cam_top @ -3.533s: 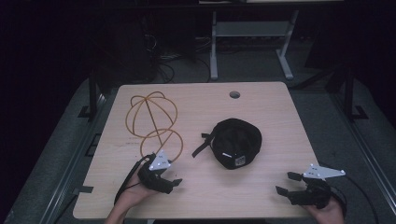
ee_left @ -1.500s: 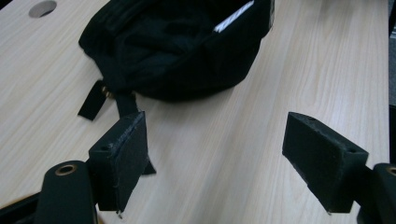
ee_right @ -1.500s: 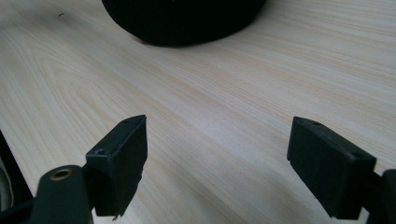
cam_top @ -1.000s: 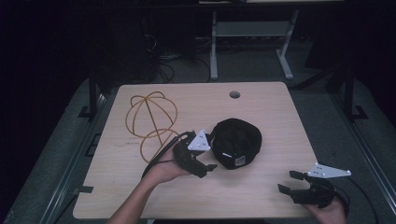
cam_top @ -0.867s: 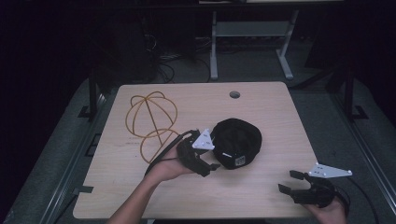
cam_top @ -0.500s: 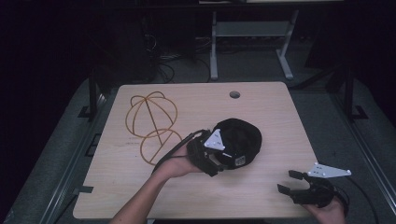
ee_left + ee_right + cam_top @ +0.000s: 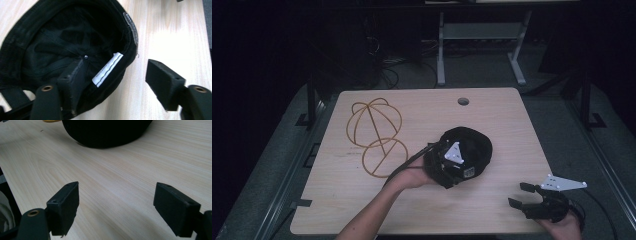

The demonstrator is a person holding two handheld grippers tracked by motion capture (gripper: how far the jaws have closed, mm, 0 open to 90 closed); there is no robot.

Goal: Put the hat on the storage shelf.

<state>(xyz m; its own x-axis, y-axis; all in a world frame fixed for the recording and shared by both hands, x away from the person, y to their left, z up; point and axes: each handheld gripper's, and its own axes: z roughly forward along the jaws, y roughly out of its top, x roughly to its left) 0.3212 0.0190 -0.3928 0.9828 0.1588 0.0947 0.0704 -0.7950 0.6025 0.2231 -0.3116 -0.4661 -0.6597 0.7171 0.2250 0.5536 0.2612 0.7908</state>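
A black cap point(image 7: 478, 145) lies upside down on the wooden table point(image 7: 512, 115), right of centre. My left gripper point(image 7: 451, 170) is at the cap's near rim. In the left gripper view the cap point(image 7: 50, 45) shows its inside and a white label point(image 7: 107, 70). There my left gripper point(image 7: 115, 72) is open: one jaw reaches inside the cap, the other stands outside over the wood, and the rim runs between them. My right gripper point(image 7: 518, 195) rests open near the front right corner. In the right gripper view it point(image 7: 116, 192) holds nothing, and the cap point(image 7: 107, 132) lies ahead.
A gold wire frame point(image 7: 374, 135), a dome on a ring, lies on the table's left half. A round cable hole point(image 7: 463, 101) sits near the far edge. Dark floor, cables and a metal stand lie beyond the table.
My left gripper has travelled from the front left of the table rightward to the cap and now straddles its rim. The right gripper has stayed in place.
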